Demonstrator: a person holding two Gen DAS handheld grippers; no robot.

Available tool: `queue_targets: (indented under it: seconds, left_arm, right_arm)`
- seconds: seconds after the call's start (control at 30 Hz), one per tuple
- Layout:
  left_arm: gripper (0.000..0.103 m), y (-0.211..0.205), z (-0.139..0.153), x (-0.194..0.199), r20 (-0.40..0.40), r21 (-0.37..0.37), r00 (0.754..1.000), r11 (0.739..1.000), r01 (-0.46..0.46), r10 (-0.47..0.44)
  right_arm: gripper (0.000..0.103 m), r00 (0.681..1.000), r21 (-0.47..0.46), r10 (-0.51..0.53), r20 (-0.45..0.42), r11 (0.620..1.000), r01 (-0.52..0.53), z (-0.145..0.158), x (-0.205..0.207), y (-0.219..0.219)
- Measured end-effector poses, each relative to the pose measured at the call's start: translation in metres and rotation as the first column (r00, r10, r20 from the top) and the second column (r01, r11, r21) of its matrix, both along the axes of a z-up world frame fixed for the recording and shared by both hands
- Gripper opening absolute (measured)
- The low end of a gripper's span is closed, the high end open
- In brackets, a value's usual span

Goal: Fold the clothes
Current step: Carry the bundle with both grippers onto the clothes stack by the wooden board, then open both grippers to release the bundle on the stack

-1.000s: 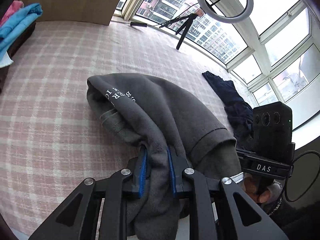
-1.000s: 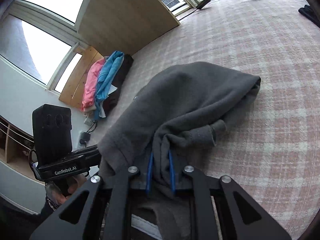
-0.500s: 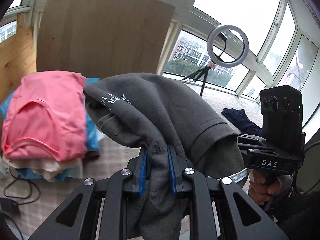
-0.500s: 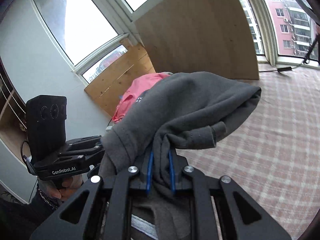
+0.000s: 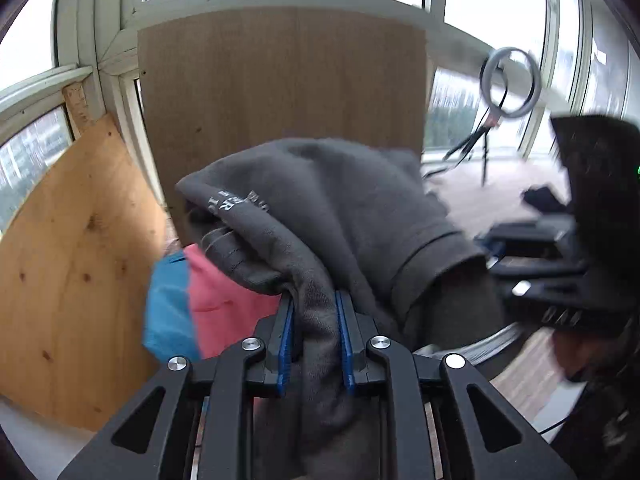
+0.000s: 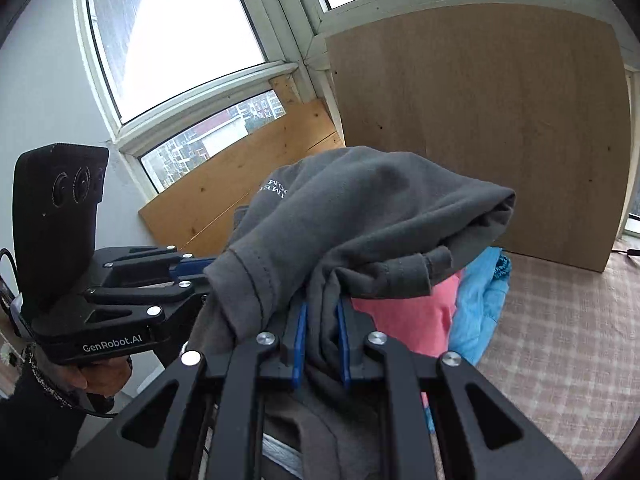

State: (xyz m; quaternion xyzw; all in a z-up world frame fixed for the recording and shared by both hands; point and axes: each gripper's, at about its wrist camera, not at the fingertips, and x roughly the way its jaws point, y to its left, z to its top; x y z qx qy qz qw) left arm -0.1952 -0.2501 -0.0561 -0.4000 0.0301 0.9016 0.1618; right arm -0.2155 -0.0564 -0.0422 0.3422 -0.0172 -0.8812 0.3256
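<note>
Both claws, left claw [image 5: 315, 340] & right claw [image 6: 322, 342], pinch grey garment [image 5: 340, 208] edges, held above pink/blue pile [image 6: 420, 316].

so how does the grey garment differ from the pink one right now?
The grey fleece garment is lifted, bunched and clamped by both the left gripper and right gripper; the folded pink garment lies ungripped behind it, beside a blue garment. Grey shows white lettering; the visible pink is plain. Both are soft clothing.
</note>
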Motion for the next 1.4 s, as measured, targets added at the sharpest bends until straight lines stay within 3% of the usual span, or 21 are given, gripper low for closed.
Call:
queue_targets:
  seconds: [0.03,0.07,0.1,0.13,0.2,0.37,0.57,0.77,0.87,1.0,1.17,1.3,1.4]
  left_arm:
    - [0.023,-0.011,-0.012,-0.004,0.024,-0.029,0.999,0.999,-0.024,0.025]
    - [0.017,-0.021,-0.023,-0.007,0.047,-0.058,0.998,0.997,-0.048,0.051]
    - [0.015,-0.032,-0.035,-0.011,0.070,-0.088,0.995,0.994,-0.071,0.077]
    - [0.017,-0.042,-0.046,-0.014,0.091,-0.119,0.990,0.989,-0.093,0.104]
    - [0.018,-0.063,-0.066,-0.020,0.125,-0.173,0.980,0.976,-0.132,0.154]
    - [0.020,-0.068,-0.028,-0.004,0.015,-0.057,0.993,0.992,-0.116,0.117]
    - [0.022,-0.049,-0.024,-0.046,-0.002,0.016,0.994,0.994,-0.107,0.107]
    - [0.031,-0.027,-0.047,-0.094,0.008,0.085,0.996,0.992,-0.092,0.092]
    - [0.033,-0.022,-0.072,-0.111,0.054,0.057,0.996,0.996,-0.073,0.070]
    - [0.033,-0.022,-0.073,-0.110,0.040,0.063,0.998,0.996,-0.060,0.057]
    - [0.039,-0.023,-0.052,-0.093,0.058,0.062,0.994,0.993,-0.099,0.095]
    - [0.049,-0.017,-0.029,-0.047,-0.030,0.035,0.995,0.995,-0.092,0.093]
    - [0.053,-0.015,-0.031,-0.011,-0.056,0.047,0.995,0.996,-0.075,0.078]
  right_arm:
    - [0.013,1.000,0.086,-0.029,-0.001,0.996,0.029,-0.012,-0.007,-0.004]
    - [0.013,0.996,0.199,-0.087,0.005,0.976,0.085,-0.028,-0.014,-0.004]
    - [0.019,0.988,0.276,-0.149,0.037,0.952,0.133,-0.045,-0.022,0.001]
    - [0.021,0.977,0.275,-0.185,0.102,0.950,0.152,-0.056,-0.028,0.012]
    - [0.021,0.964,0.150,-0.209,0.164,0.971,0.185,-0.057,-0.026,0.037]
    - [0.021,0.978,0.157,-0.207,0.033,0.967,0.199,-0.022,-0.019,0.048]
    - [0.025,0.984,0.146,-0.179,-0.024,0.973,0.180,-0.011,-0.055,0.003]
    - [0.040,0.981,0.169,-0.189,-0.032,0.967,0.192,-0.028,-0.096,-0.040]
    - [0.055,0.981,0.214,-0.191,-0.015,0.958,0.190,-0.051,-0.110,-0.045]
    - [0.062,0.981,0.180,-0.196,-0.004,0.964,0.194,-0.071,-0.114,-0.038]
    - [0.063,0.978,0.168,-0.206,0.017,0.965,0.200,-0.060,-0.112,-0.032]
    - [0.063,0.982,0.063,-0.187,0.010,0.980,0.186,-0.027,-0.070,-0.009]
    - [0.063,0.984,0.107,-0.179,-0.017,0.978,0.179,-0.022,-0.026,-0.003]
